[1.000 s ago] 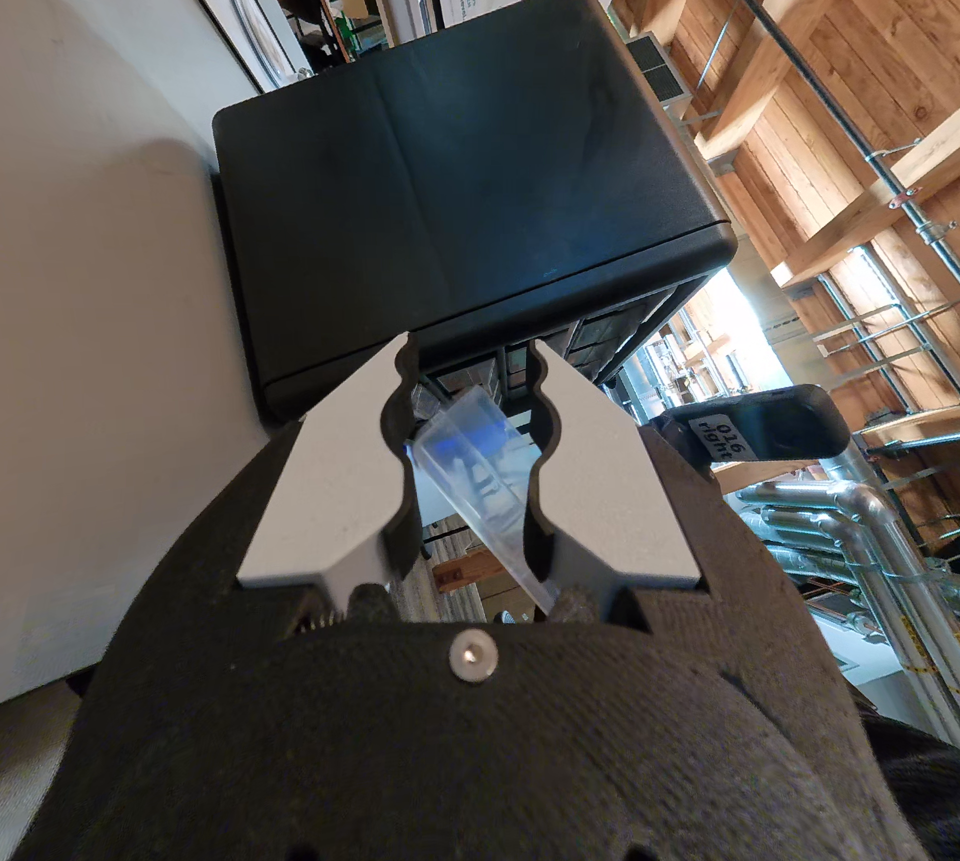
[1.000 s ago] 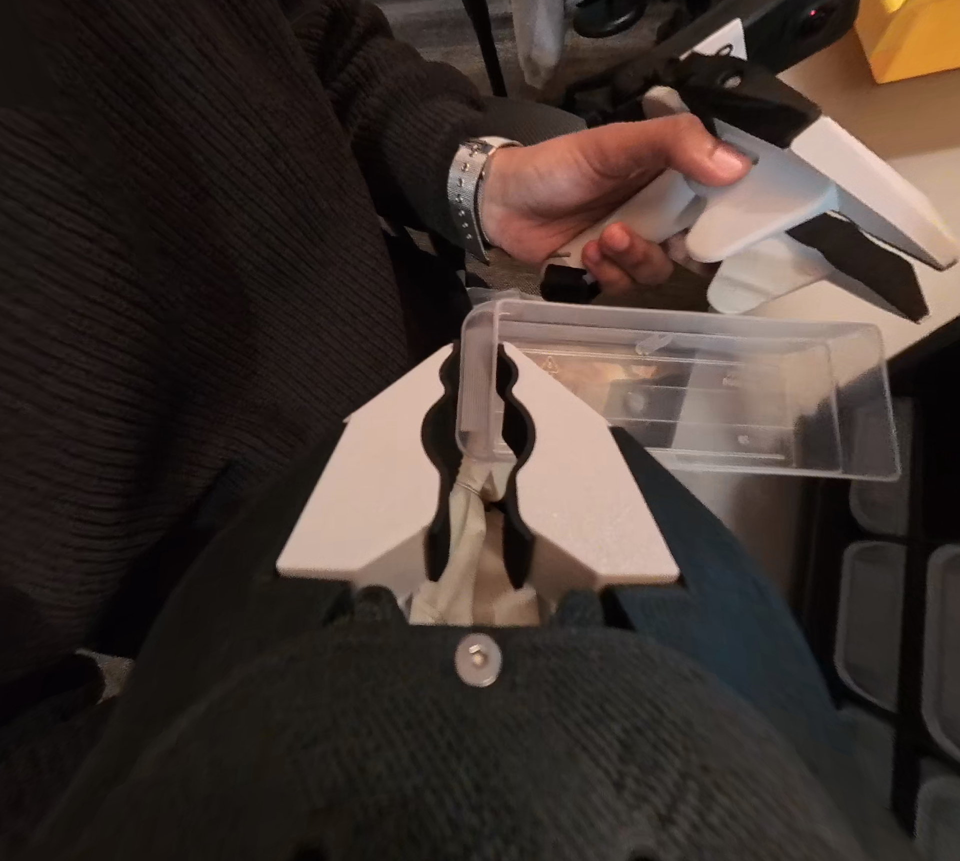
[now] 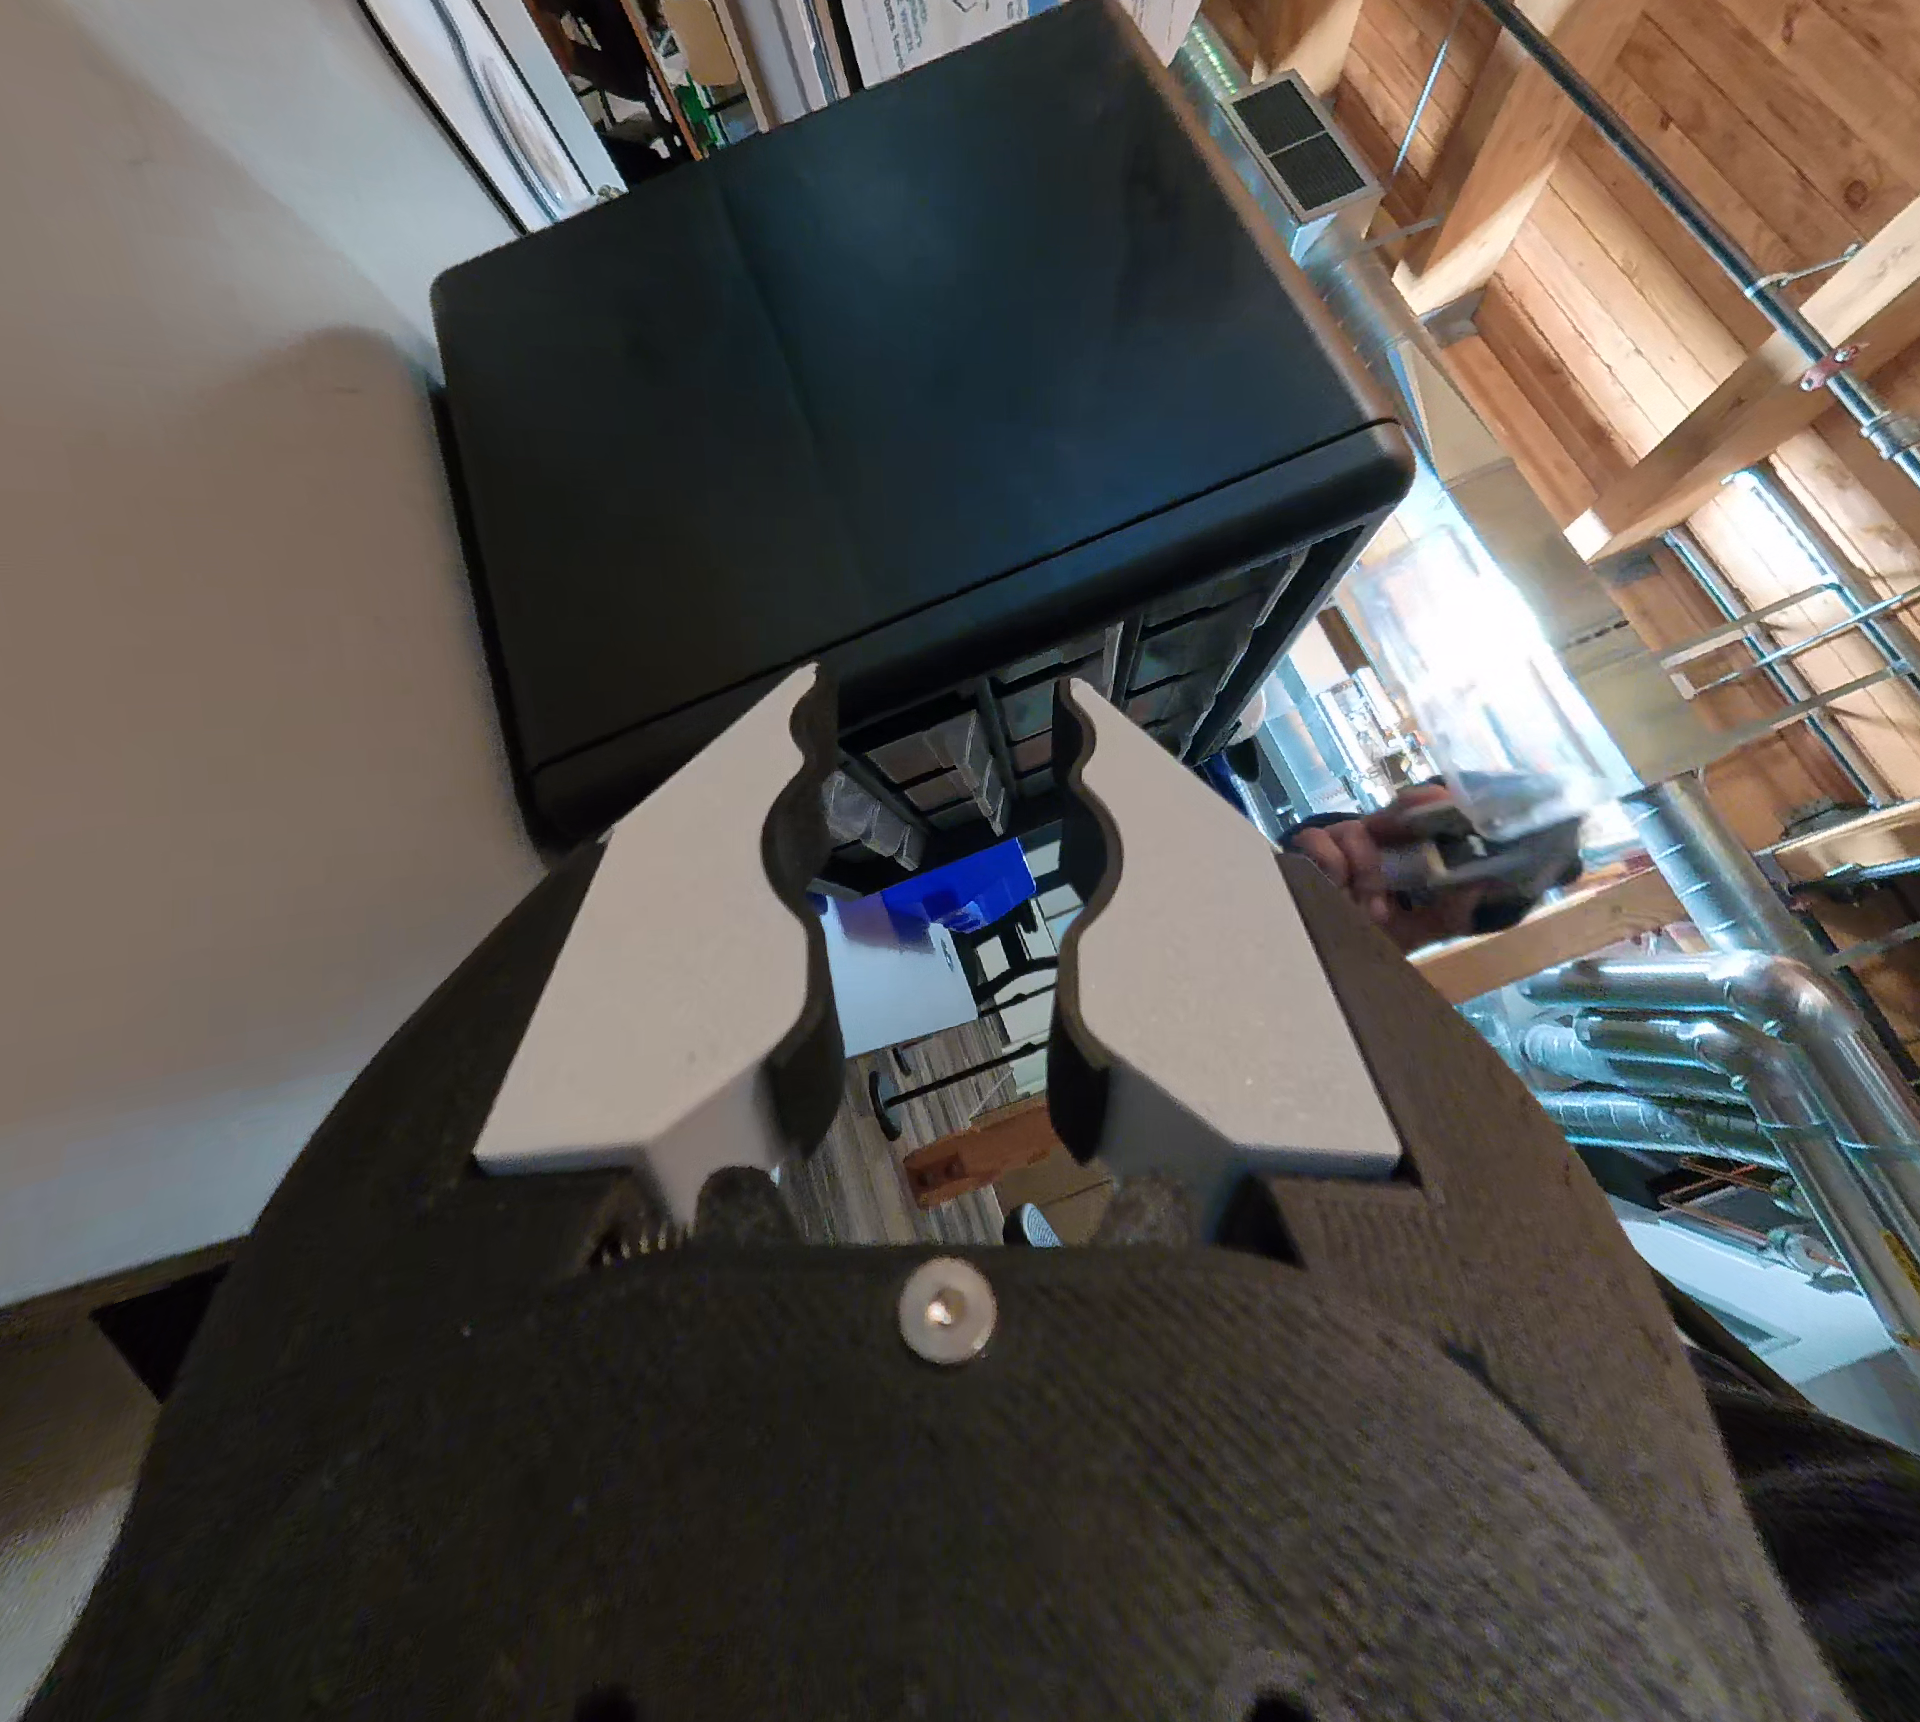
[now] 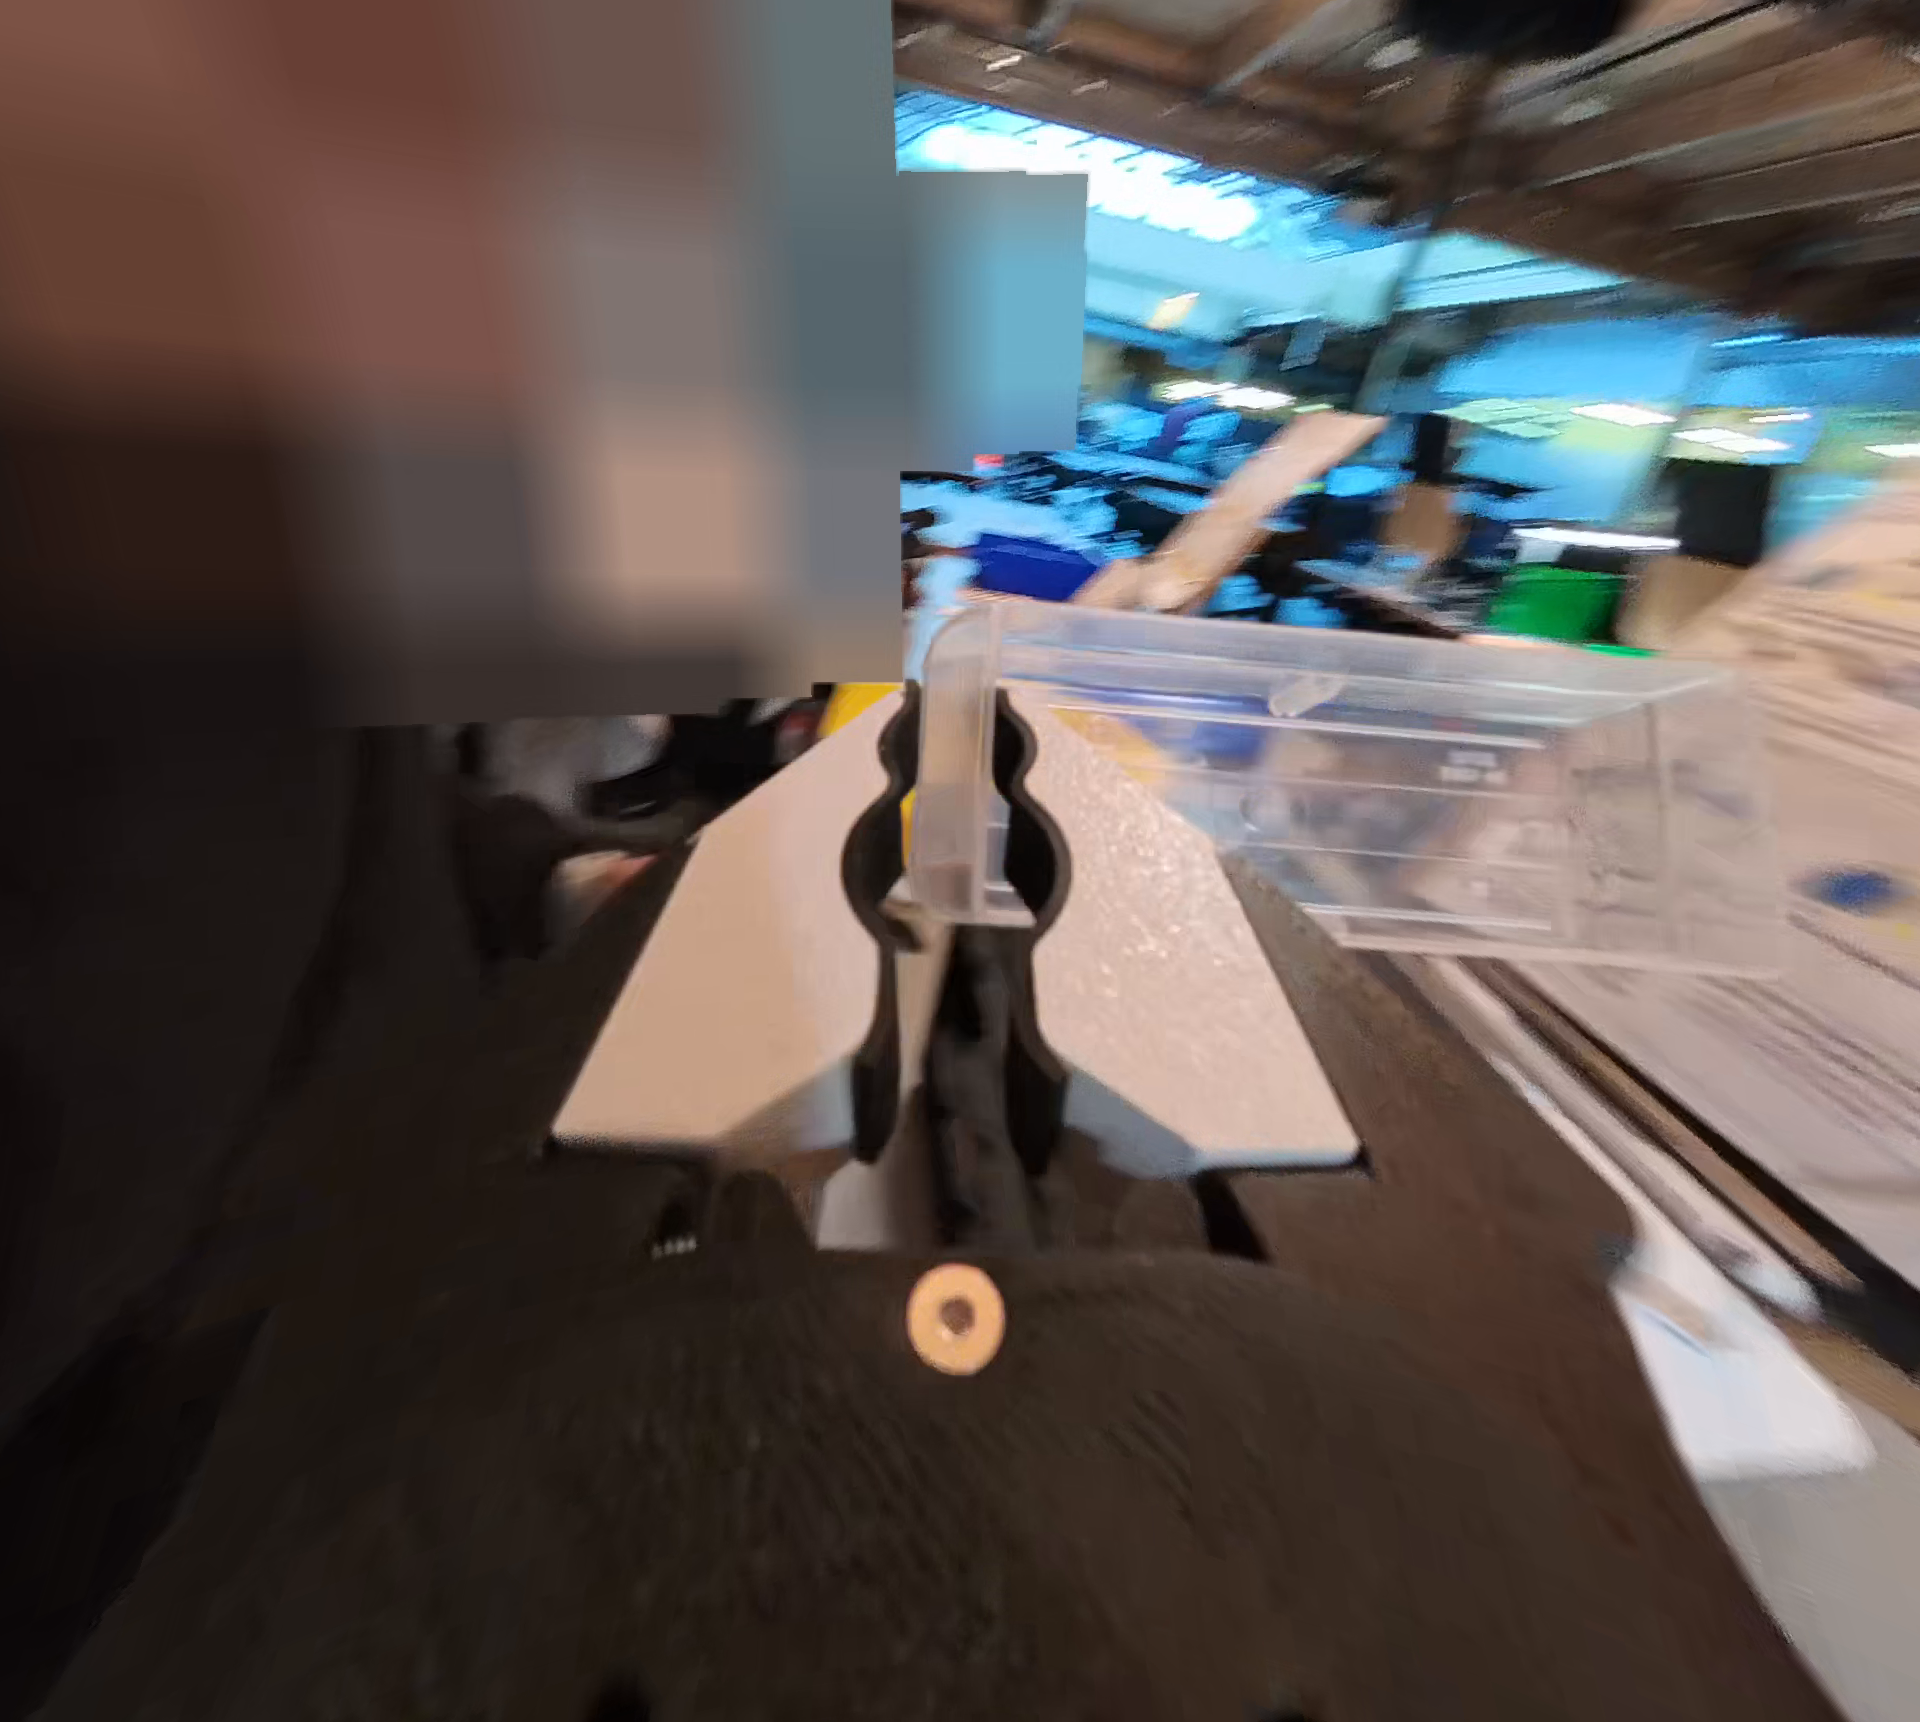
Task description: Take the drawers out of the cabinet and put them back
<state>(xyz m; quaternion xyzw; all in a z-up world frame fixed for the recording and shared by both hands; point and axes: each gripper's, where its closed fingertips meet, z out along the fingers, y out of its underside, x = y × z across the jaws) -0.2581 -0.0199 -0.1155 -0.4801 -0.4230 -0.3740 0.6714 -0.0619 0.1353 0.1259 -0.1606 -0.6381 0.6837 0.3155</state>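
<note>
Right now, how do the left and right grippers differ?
The left gripper has its jaws spread with nothing between them; the right gripper has its jaws closed on the end wall of a clear plastic drawer. The left points at the black cabinet, close to its drawer front; the right view shows no cabinet, only blurred room behind the drawer. Both share the same light fingers with wavy black pads.

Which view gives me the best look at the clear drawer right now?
The right wrist view: the clear drawer fills the middle, pinched by its front lip in the right gripper. The left wrist view shows it only small and blurred, far right of the black cabinet.
</note>
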